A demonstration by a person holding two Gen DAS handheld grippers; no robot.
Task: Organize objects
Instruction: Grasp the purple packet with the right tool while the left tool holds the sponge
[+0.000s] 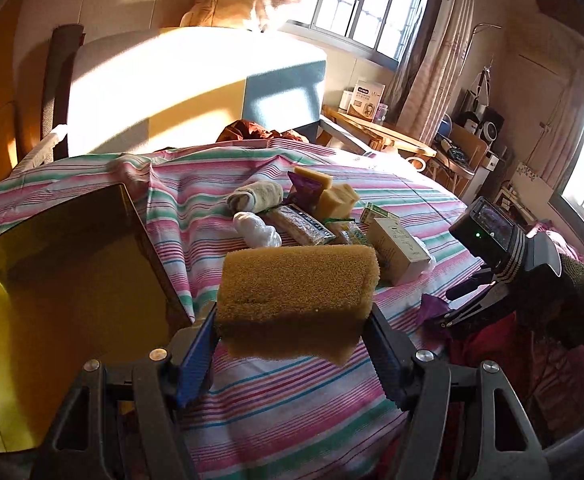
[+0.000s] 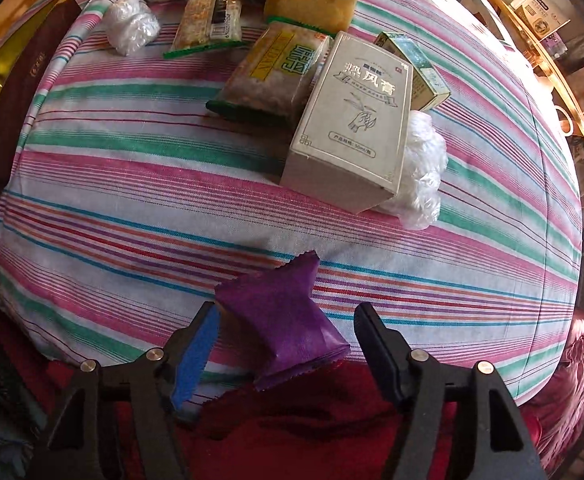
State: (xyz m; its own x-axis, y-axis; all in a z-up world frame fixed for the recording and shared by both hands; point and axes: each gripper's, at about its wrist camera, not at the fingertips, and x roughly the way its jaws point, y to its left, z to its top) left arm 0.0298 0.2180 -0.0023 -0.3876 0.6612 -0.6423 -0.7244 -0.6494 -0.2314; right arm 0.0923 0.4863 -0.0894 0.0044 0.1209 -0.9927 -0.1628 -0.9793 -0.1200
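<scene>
At nine o'clock on the bed [image 1: 103,184] the box [image 1: 63,280] lies open, likely to take the clutter. Just right of it the left hand-held gripper [image 1: 292,344] clamps a sponge [image 1: 296,280], lifted clear to carry over. Toward three o'clock, the right hand-held gripper [image 2: 287,344] straddles a purple packet [image 2: 283,320] at the bed's edge, one pad touching, the other apart.

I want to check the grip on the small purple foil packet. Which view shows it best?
The right wrist view: the small purple foil packet lies large between the right hand-held gripper fingers, right pad apart from it. The left wrist view shows only a corner.
</scene>
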